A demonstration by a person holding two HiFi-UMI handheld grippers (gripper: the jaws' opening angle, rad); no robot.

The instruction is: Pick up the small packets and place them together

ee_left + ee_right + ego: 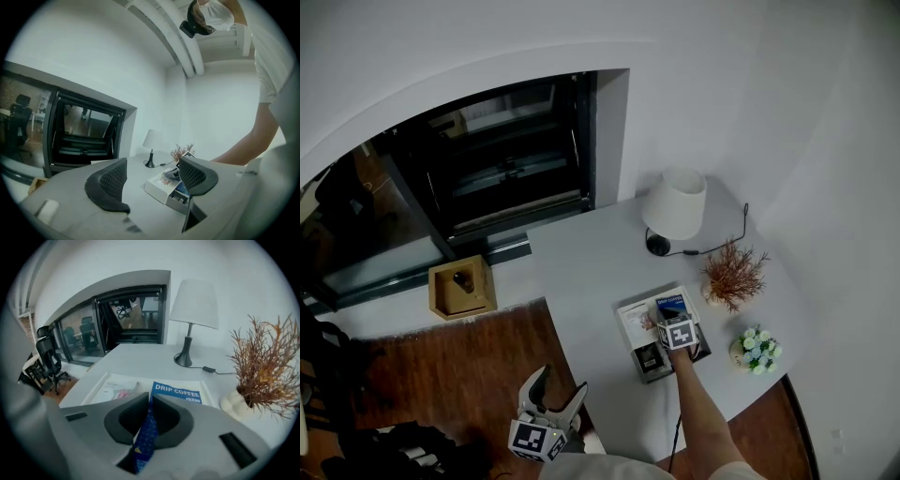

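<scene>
A small dark-blue foil packet with a pale triangle pattern (146, 432) is pinched edge-on between the jaws of the right gripper (150, 401), which are drawn almost together with both pads pressed on its faces. This thin grip is judged to suit a sachet so flat and limp that only its faces can be clamped. The gripper is tilted downward over an open flat white cardboard box (96, 385) on the white desk (140, 357), so that the held packet is poised near a blue rectangular packet printed DRIP COFFEE (177, 392), which lies flat in the box next to a white packet with pink print (119, 392). The box is therefore read as the gathering place, and the held packet is probably meant to be laid with those two; whether its tip touches anything cannot be told. The left gripper (152, 165) is held near level off the desk's near edge, its black ribbed jaws spread wide with nothing between them, and it is judged to be parked there so that room is left for the working arm. A white-shaded table lamp (193, 305) stands well beyond the box, while a rust-coloured dried plant in a white vase (262, 366) is set just off its far right corner and is judged the one thing that could be brushed.
</scene>
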